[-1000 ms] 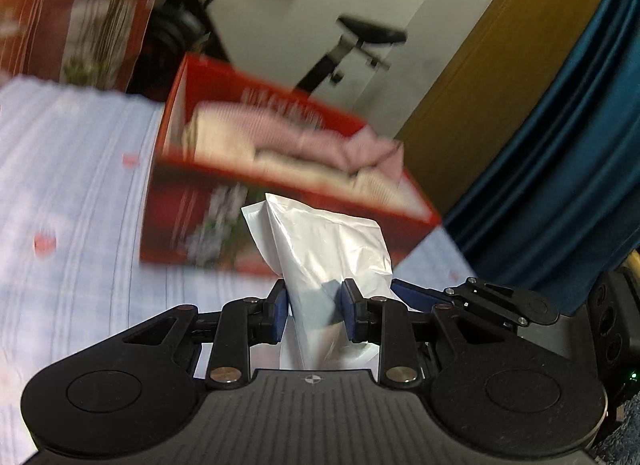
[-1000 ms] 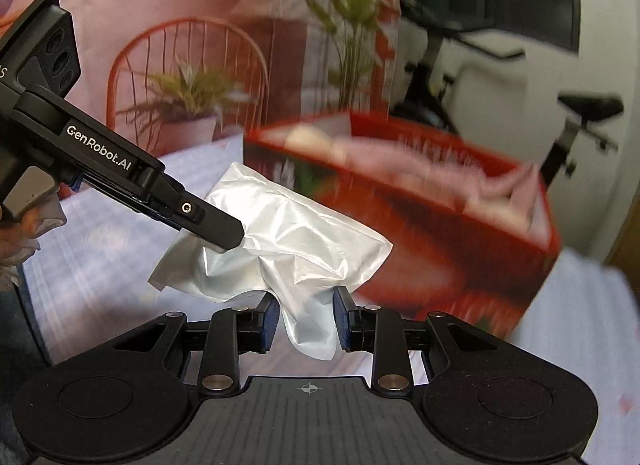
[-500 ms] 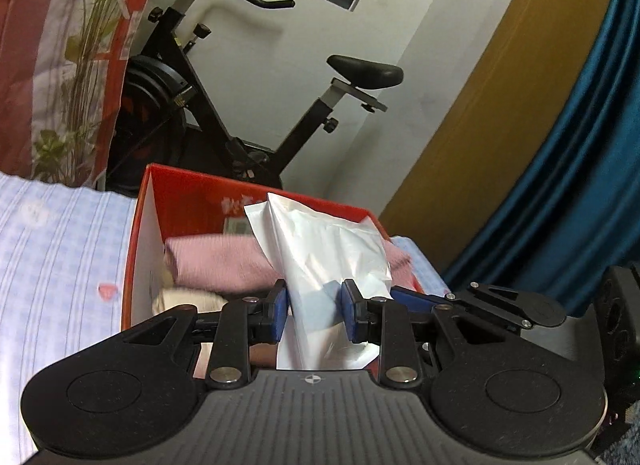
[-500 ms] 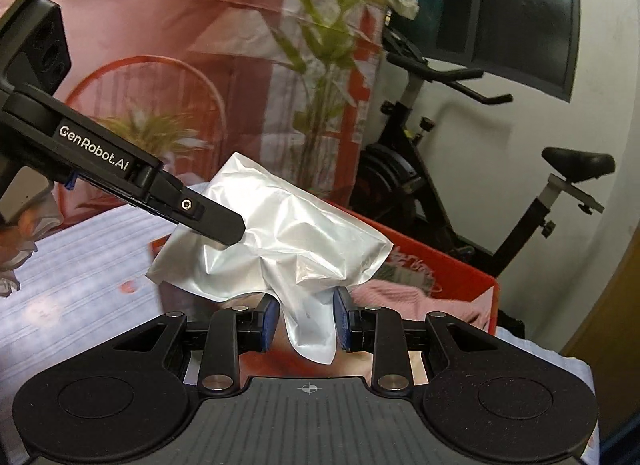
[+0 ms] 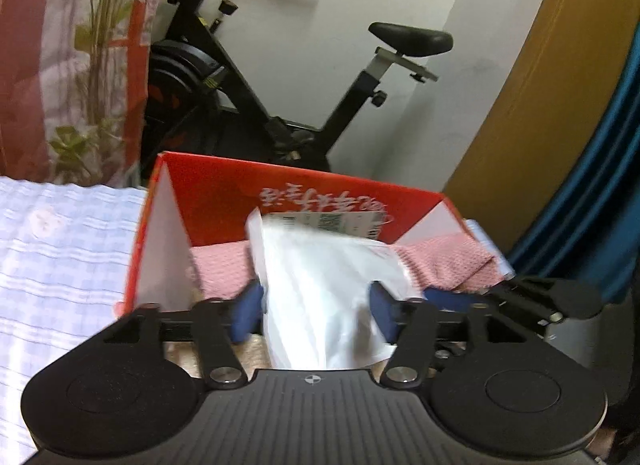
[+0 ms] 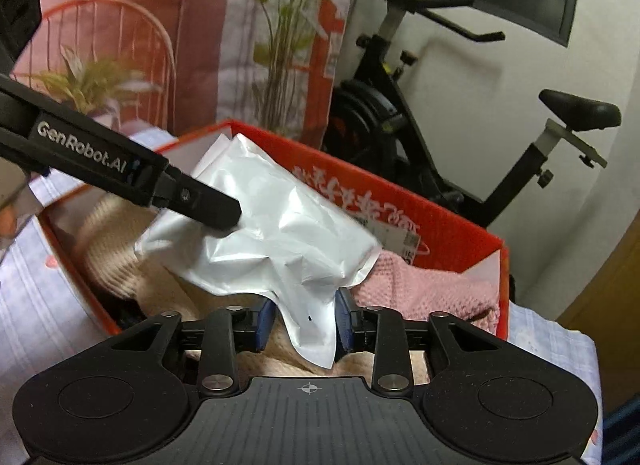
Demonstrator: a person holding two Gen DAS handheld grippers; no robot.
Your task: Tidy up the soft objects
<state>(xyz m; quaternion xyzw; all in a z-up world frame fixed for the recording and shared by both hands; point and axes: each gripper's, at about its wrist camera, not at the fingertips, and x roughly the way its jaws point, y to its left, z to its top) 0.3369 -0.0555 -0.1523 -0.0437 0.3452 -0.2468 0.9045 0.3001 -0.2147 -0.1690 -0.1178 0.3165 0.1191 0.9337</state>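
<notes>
A white plastic pouch [image 6: 276, 233] hangs over the open red box [image 6: 448, 233]. My right gripper [image 6: 305, 323] holds its lower corner, the pads loosely against it. My left gripper [image 5: 316, 309] has its jaws spread wider than before, the pouch [image 5: 324, 289] between the blue pads; its finger [image 6: 200, 205] shows in the right wrist view touching the pouch's left end. In the box [image 5: 216, 193] lie a pink knitted cloth [image 6: 424, 289] and beige folded cloth [image 6: 104, 249].
The box stands on a light blue checked bed cover [image 5: 60, 257]. Behind it are a black exercise bike [image 5: 248, 77], a floral curtain [image 5: 60, 65], a white wall, a wooden panel [image 5: 552, 113] and a dark blue curtain [image 5: 608, 205].
Both grippers carried the pouch forward and down over the box. The left jaws have widened from a tight pinch; the right jaws have widened slightly.
</notes>
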